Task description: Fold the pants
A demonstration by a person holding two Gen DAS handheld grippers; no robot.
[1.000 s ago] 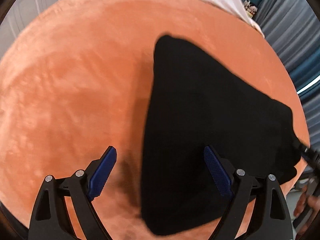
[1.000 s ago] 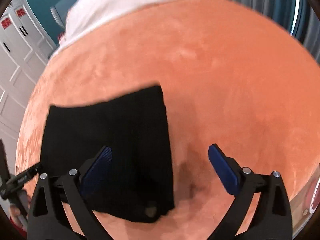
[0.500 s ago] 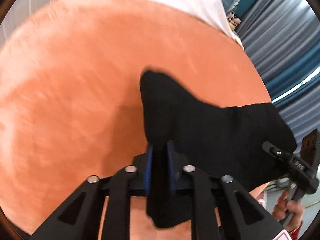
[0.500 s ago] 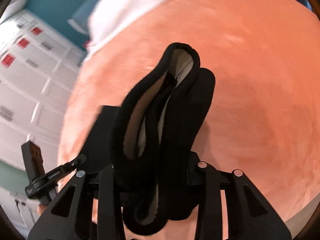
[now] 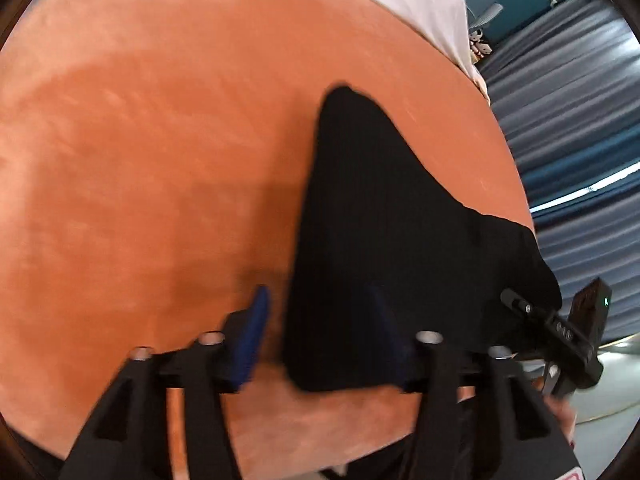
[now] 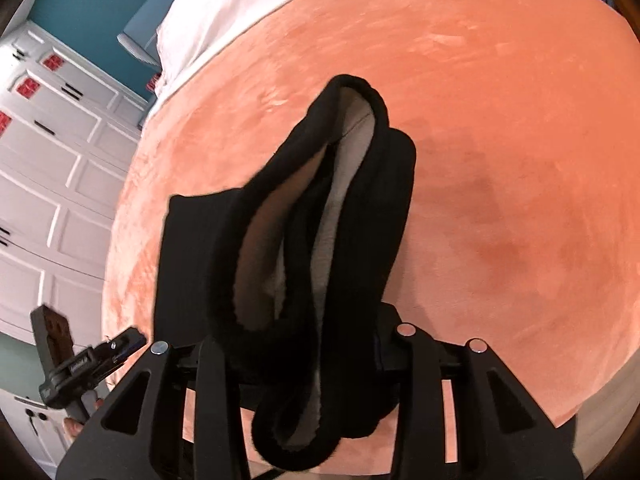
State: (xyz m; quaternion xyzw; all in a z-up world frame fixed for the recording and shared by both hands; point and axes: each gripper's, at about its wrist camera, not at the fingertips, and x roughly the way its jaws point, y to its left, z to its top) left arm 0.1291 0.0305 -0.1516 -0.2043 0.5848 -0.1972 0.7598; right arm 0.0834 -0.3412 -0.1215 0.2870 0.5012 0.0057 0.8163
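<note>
Since half a second ago the left gripper has let go: its jaws have just been opening and now stand apart, the edge of the one black soft pair of pants between them, unpressed. The right gripper holds its narrow grip on the bunched waistband, pale lining showing. The pants lie across the orange plush blanket. Two grippers, no containers.
</note>
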